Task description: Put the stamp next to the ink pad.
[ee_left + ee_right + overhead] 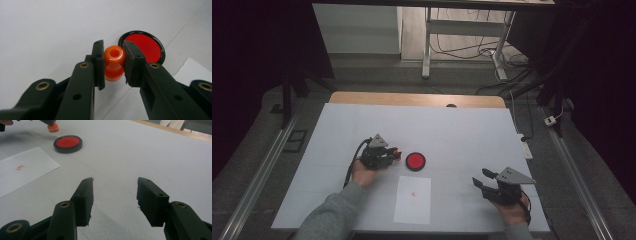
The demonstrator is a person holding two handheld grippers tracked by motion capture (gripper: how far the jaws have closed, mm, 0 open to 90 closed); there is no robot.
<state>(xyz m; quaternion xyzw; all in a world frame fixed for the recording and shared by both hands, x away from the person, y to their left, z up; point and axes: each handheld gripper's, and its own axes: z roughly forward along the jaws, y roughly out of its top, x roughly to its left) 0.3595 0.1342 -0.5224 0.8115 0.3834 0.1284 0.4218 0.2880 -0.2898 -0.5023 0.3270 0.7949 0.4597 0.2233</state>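
the left gripper (pixel 113 62) is clamped on a small orange stamp (pixel 114 62), its two jaws pressing the stamp's narrow waist from either side. in the high view the stamp (pixel 395 151) sits at the tip of the left gripper (pixel 393 154), just beside the round red ink pad (pixel 415 161) and not yet over it. a white sheet of paper (pixel 412 199) lies on the table (pixel 462 130) near the pad, toward the person, and it carries a faint red mark (pixel 19 167). the right gripper (pixel 113 200) rests well apart at the right side of the table with its jaws apart and nothing between them. the step in hand looks like inking the stamp. the next move probably calls for carrying the stamp over the pad, pressing it down flat, then moving to a bare part of the paper.
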